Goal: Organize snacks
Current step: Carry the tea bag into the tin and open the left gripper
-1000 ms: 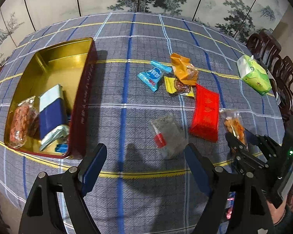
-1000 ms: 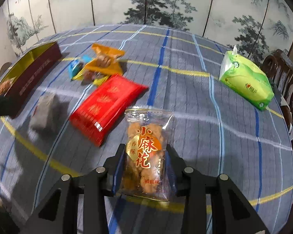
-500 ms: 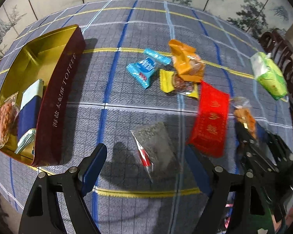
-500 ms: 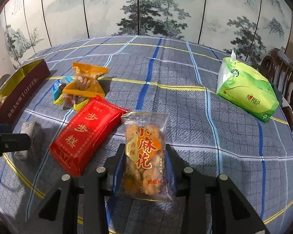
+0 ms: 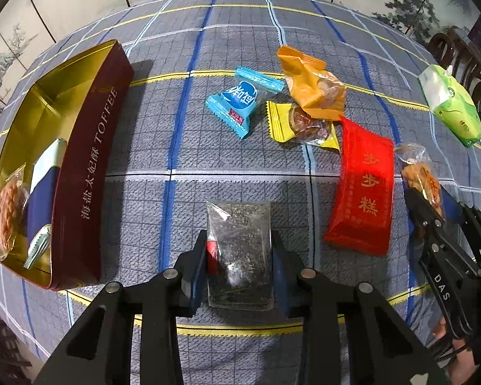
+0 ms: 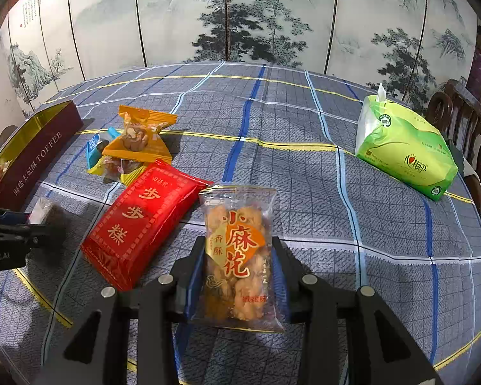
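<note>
Snacks lie scattered over a checked tablecloth (image 5: 182, 189), and two of them sit in the claws. The left gripper (image 5: 240, 266) has just been closing, and its blue pads now press both sides of a clear packet (image 5: 240, 250) of dark bits with a red tag, which lies on the cloth. The right gripper (image 6: 237, 276) is clamped on a clear bag of fried twists (image 6: 237, 256) with an orange label. Just left of that bag lies a red packet (image 6: 141, 221) with gold letters. Beyond it, close together, are a yellow-wrapped sweet (image 5: 301, 123), with an orange packet (image 5: 311, 86) overlapping its far edge, and a blue packet (image 5: 237, 102) just to their left. At the left edge of the table stands an open dark-red tin (image 5: 89, 173) marked TOFFEE, gold inside, holding a bag of fried snacks (image 5: 8, 205), a blue and white box (image 5: 43, 186) and a pale green wrapper (image 5: 38, 245). A green pack of tissues (image 6: 404, 147) rests well apart at the far right, near dark wooden chairs (image 6: 458, 112). A painted folding screen (image 6: 240, 16) stands behind the table.
</note>
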### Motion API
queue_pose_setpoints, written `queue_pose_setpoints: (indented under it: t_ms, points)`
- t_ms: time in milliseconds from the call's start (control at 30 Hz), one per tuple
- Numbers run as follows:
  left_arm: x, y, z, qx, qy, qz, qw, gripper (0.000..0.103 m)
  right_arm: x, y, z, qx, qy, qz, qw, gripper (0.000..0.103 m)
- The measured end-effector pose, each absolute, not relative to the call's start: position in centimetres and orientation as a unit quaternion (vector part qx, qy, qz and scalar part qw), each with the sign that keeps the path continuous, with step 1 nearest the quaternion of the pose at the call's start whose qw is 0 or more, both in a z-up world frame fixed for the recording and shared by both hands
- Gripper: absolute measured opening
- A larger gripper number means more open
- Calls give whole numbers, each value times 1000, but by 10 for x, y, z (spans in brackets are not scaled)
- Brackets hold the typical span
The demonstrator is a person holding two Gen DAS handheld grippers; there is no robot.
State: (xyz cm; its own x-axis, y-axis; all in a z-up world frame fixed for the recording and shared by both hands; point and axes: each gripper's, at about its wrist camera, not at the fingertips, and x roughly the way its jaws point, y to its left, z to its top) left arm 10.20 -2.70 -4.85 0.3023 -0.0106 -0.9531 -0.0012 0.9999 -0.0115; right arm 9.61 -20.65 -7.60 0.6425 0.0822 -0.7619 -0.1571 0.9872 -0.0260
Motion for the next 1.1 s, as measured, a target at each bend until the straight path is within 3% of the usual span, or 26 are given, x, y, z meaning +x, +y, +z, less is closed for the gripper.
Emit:
queue_pose_setpoints:
  t_ms: [700,1100]
  points:
    - [80,-12,-7,20,549,-26,835,32,95,-205,-76,-53,416,61,906,39]
    - [73,44,22,23,522,6,852,32,95,-205,-76,-54,416,61,906,39]
